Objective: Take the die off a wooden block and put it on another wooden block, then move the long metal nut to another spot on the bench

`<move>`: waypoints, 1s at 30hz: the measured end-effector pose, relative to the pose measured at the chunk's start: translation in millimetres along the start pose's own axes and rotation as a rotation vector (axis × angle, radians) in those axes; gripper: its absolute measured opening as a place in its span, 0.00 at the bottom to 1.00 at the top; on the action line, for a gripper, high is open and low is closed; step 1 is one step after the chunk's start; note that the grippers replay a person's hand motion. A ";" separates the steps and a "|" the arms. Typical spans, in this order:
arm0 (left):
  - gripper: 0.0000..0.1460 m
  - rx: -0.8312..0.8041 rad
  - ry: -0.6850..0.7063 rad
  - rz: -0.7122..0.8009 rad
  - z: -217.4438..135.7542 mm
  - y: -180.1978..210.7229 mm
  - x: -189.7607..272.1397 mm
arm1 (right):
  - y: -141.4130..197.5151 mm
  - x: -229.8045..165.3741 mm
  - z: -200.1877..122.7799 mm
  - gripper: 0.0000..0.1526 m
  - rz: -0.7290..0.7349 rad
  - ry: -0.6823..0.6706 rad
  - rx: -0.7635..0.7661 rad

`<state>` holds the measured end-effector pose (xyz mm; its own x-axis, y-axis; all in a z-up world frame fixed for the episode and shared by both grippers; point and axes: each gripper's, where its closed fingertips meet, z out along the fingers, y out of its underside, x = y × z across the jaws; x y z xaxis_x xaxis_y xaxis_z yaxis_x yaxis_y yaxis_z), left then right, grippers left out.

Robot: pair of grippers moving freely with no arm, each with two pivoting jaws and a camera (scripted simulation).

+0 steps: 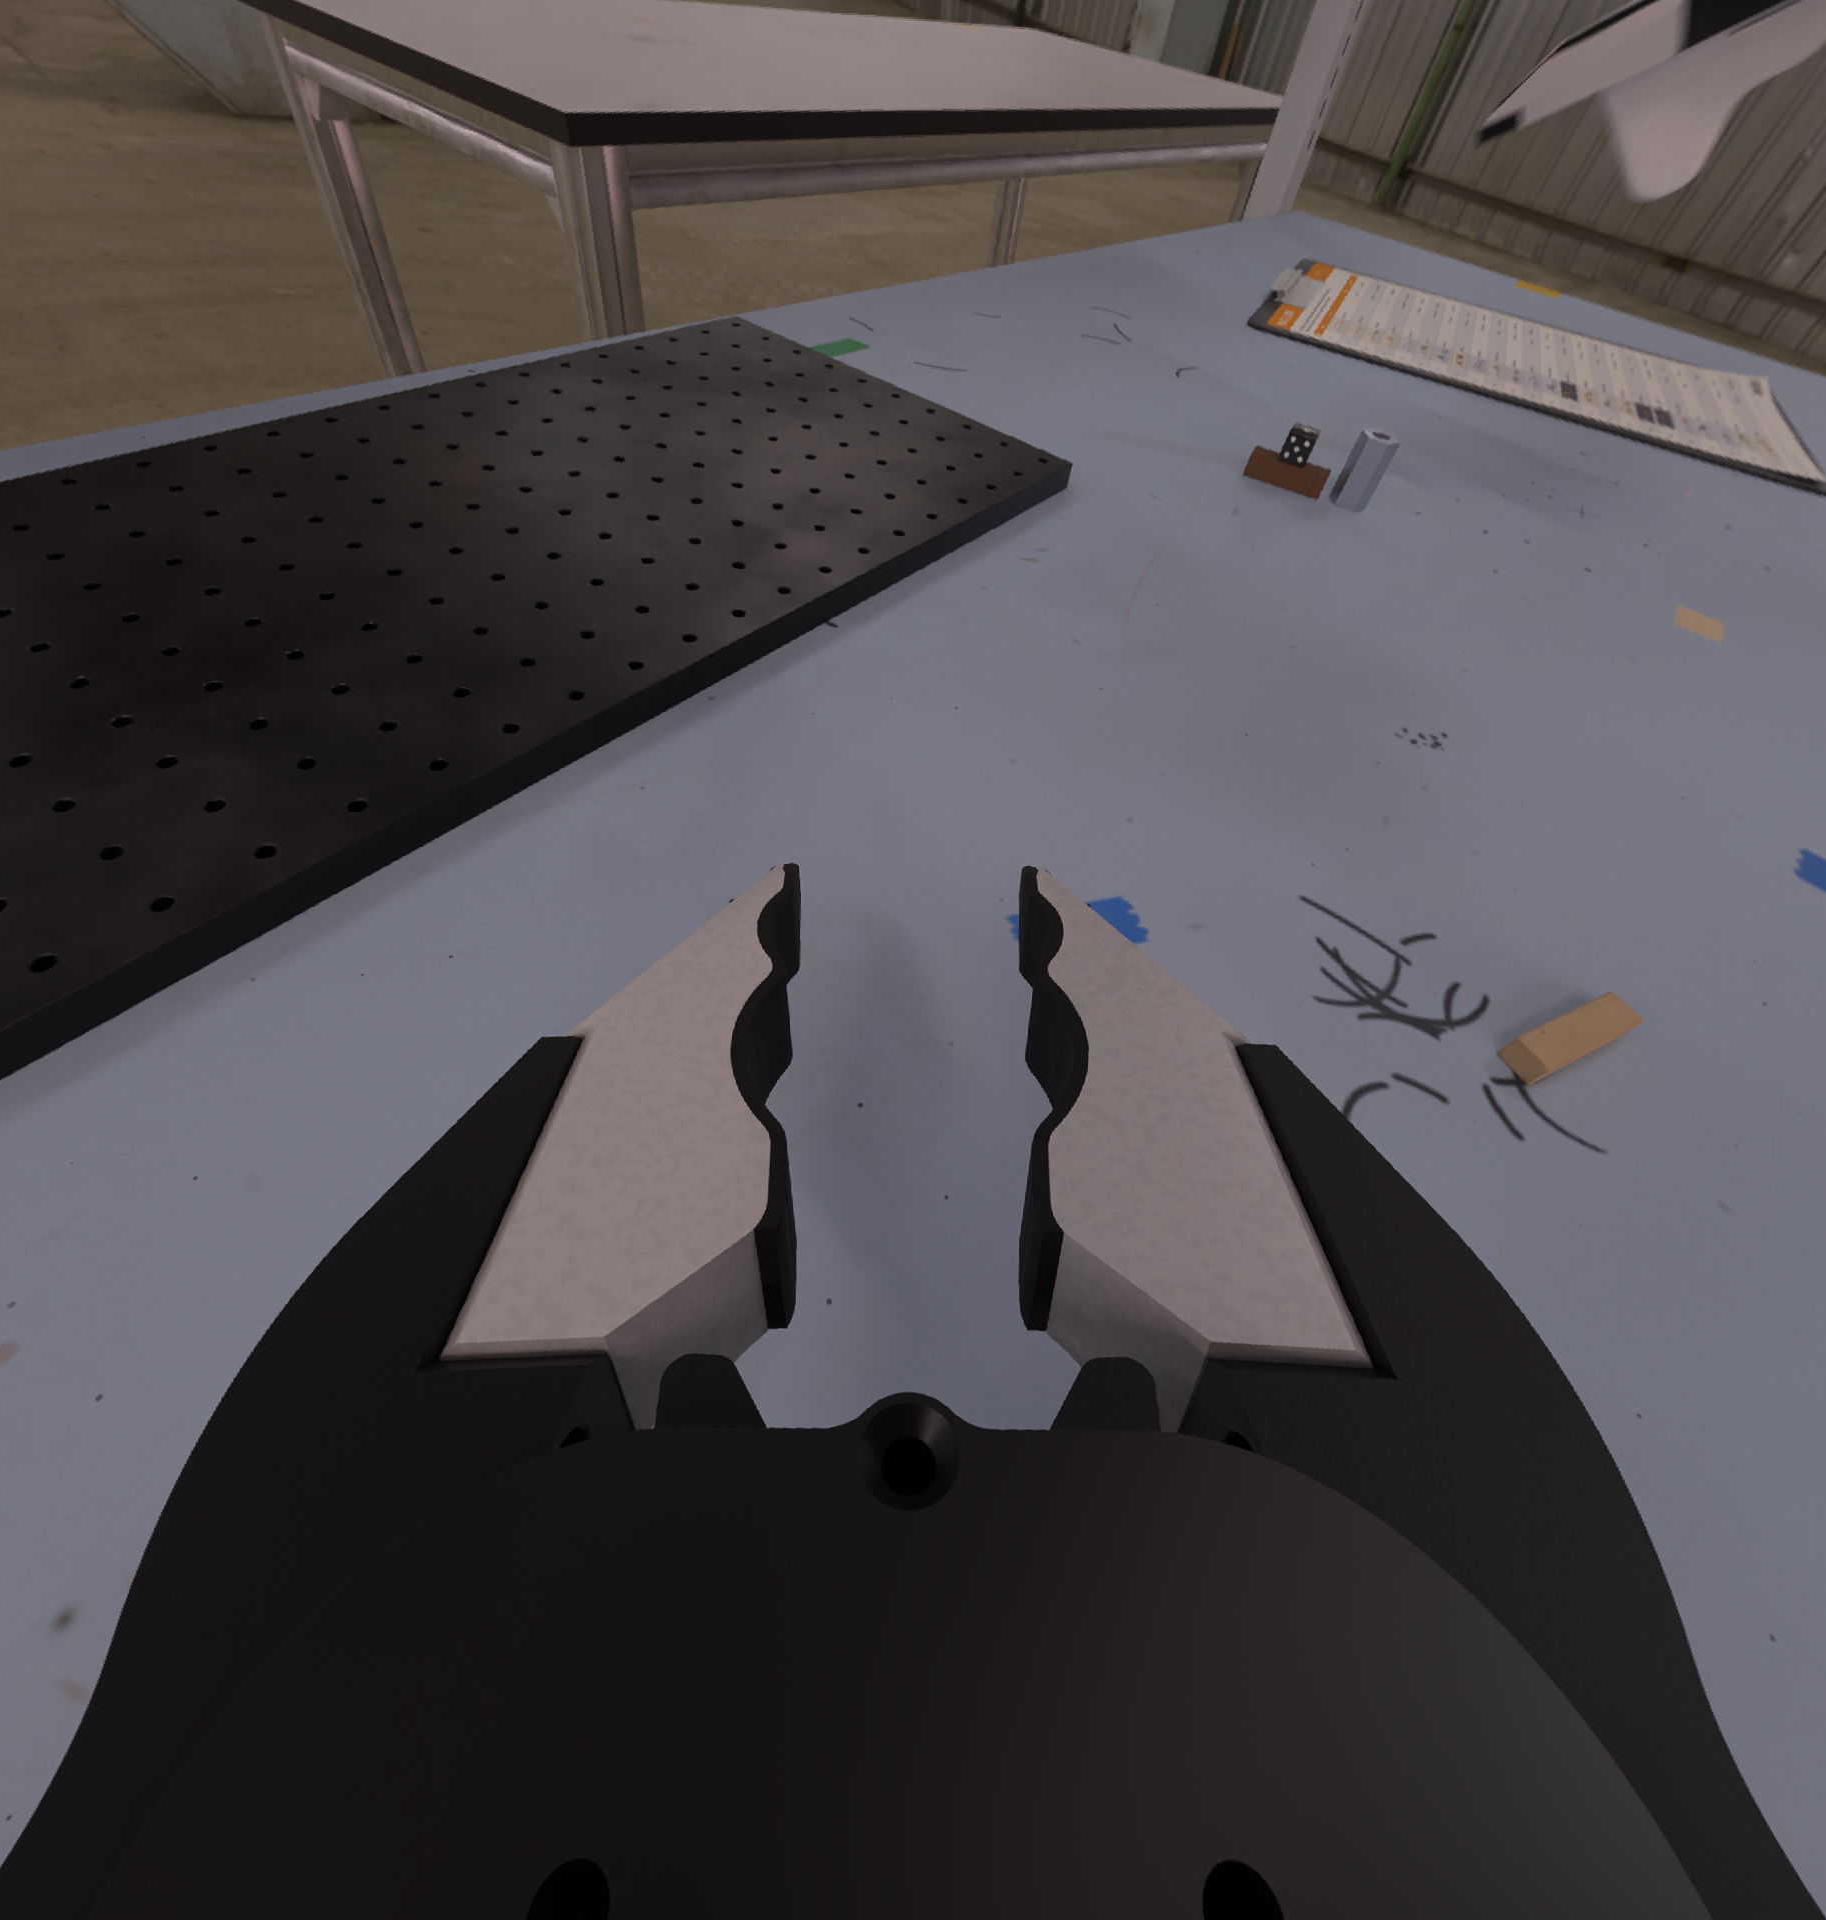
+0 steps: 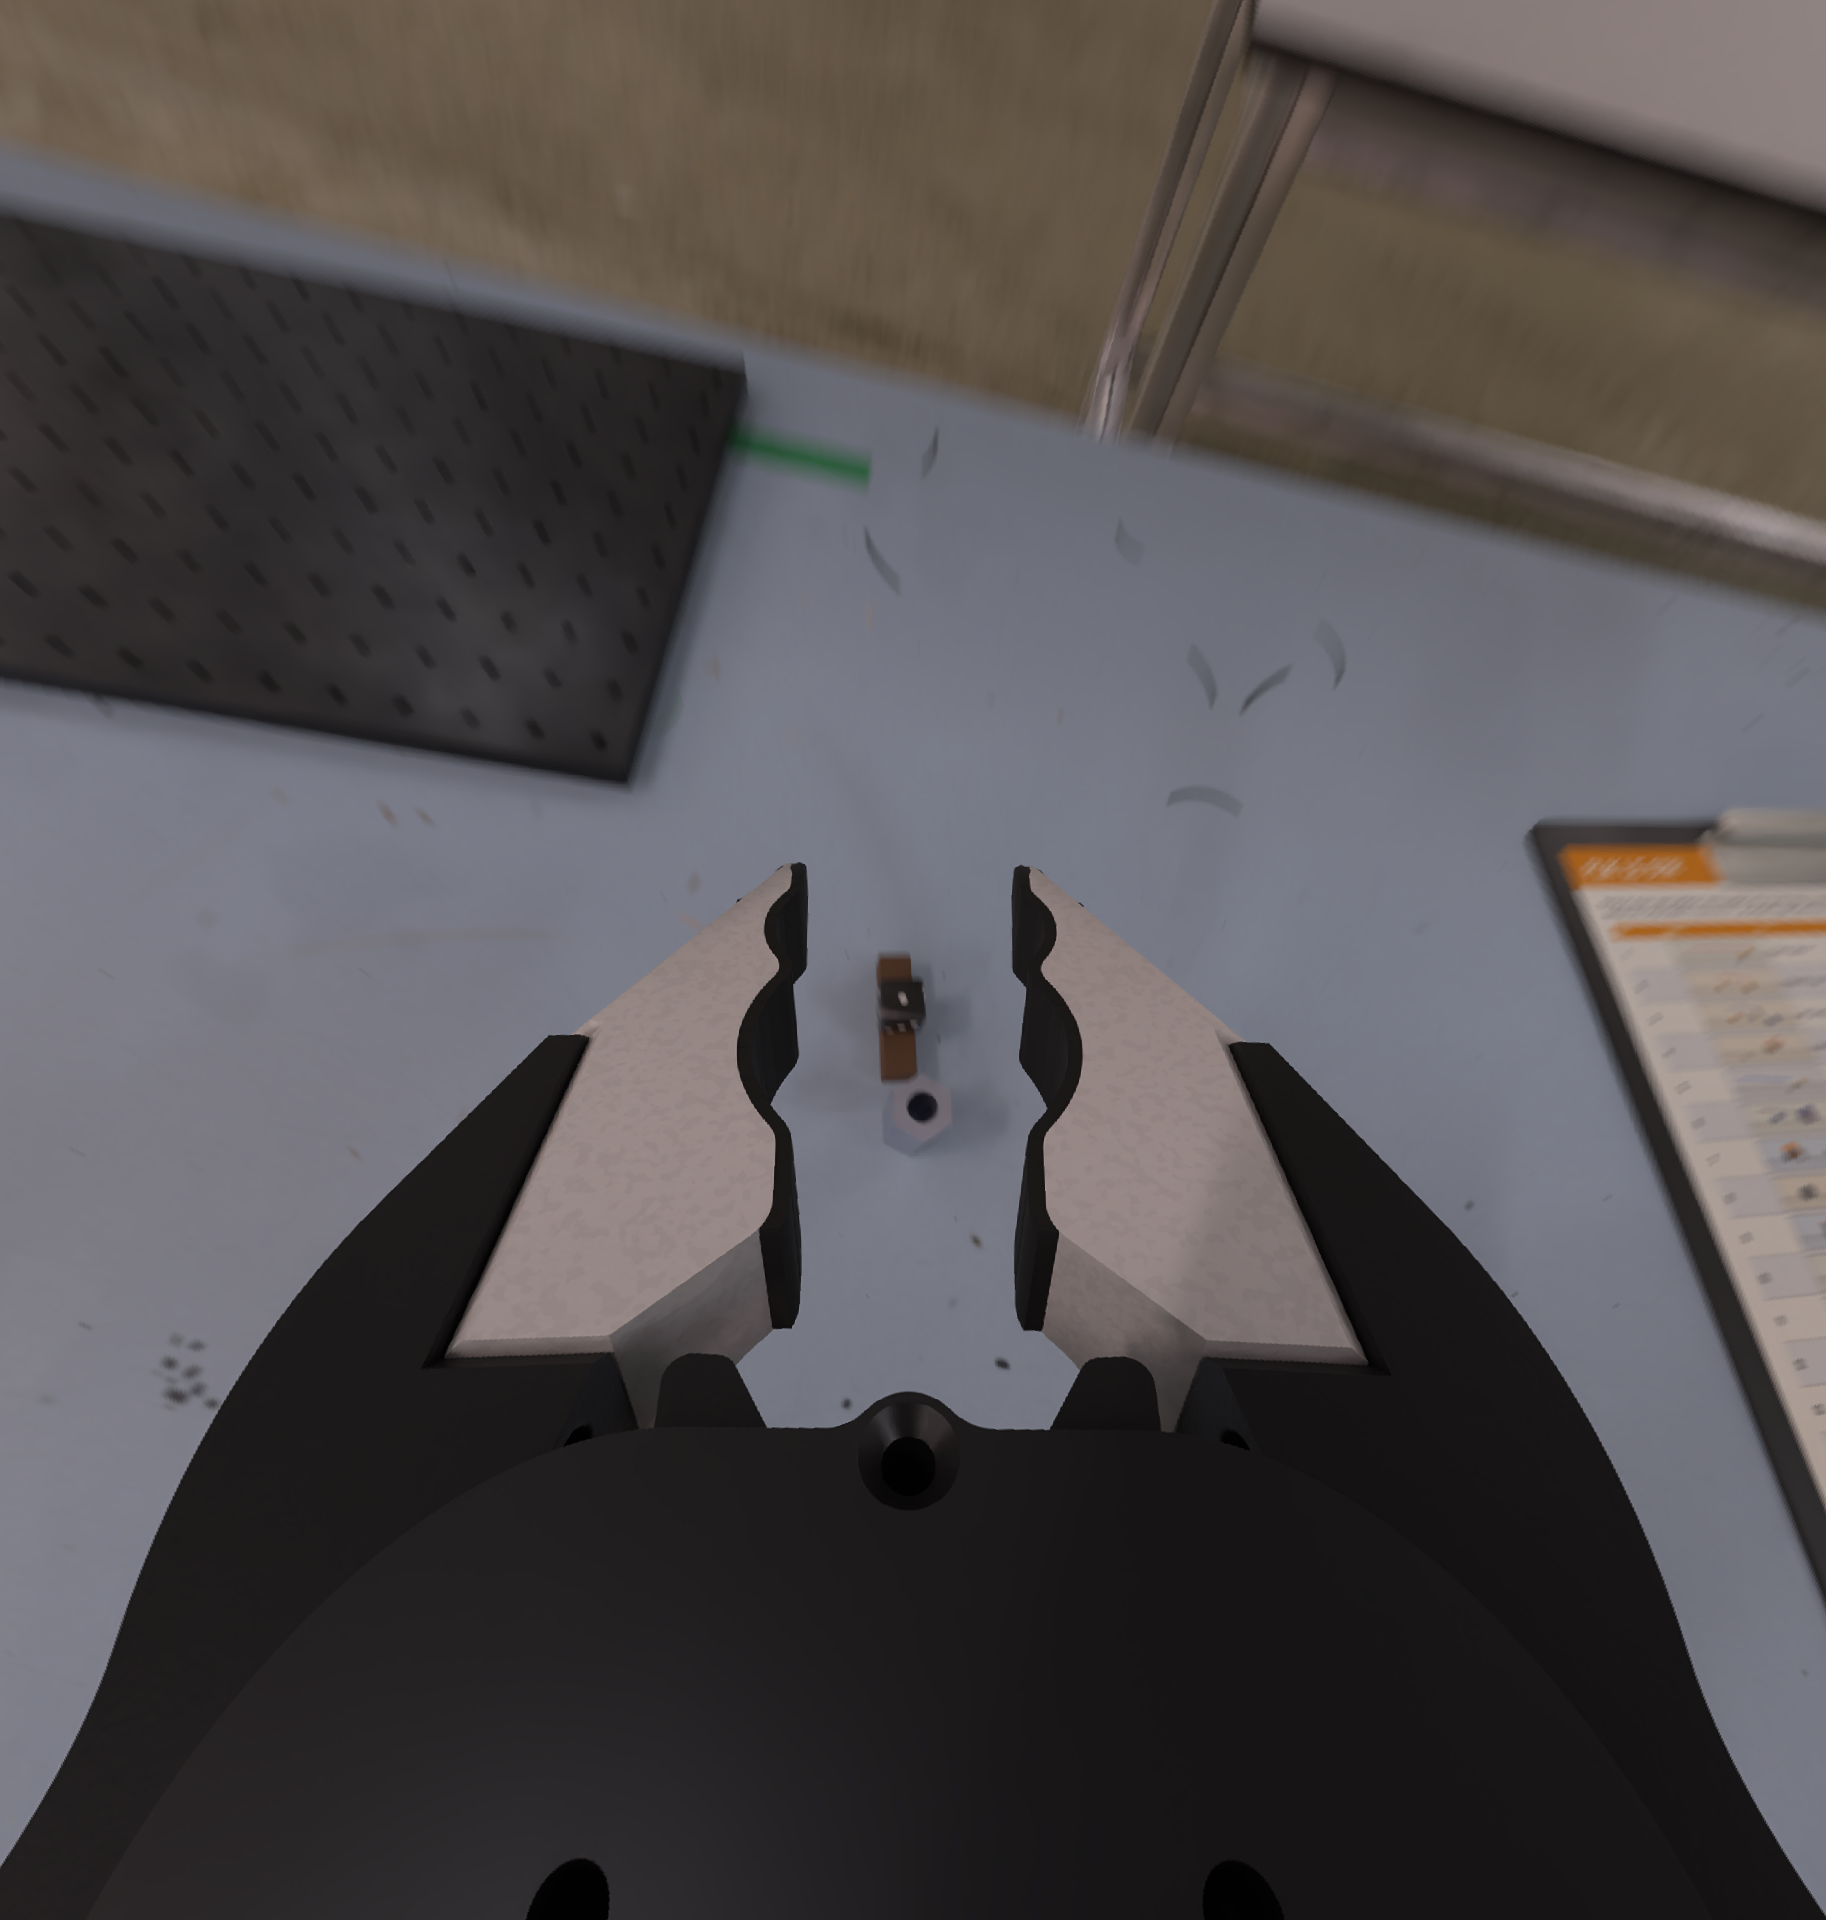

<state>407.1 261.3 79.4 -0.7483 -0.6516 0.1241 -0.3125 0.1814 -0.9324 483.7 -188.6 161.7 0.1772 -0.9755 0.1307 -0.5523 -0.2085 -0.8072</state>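
A small black die sits on a dark brown wooden block far across the grey-blue bench. A long silver hex nut stands upright right beside the block. A light wooden block lies to the right of my left gripper, which is open and empty low over the bench. My right gripper is open and empty, high above the die, its brown block and the nut, which show between its fingers. The right gripper also shows at the top right of the left wrist view.
A black perforated plate covers the bench's left part and shows in the right wrist view. A clipboard with a printed sheet lies at the far right, also in the right wrist view. Another table stands beyond. Tape scraps and black scribbles mark the bench.
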 end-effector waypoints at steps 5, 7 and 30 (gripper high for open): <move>0.27 -0.014 -0.004 0.051 -0.4 3.8 3.7 | 69.8 7.3 64.0 0.26 0.027 -0.101 -0.325; 0.26 -0.025 -0.010 0.064 1.0 5.3 3.5 | 87.4 4.8 76.0 0.26 0.043 -0.130 -0.394; 0.26 -0.038 0.001 0.082 3.0 7.6 4.0 | 101.8 -9.0 97.8 0.27 0.090 -0.189 -0.481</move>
<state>403.4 257.9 71.8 -0.7732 -0.6324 0.0480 -0.2716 0.2618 -0.9261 505.6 -194.2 22.1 0.2314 -0.9704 -0.0686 -0.8756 -0.1770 -0.4494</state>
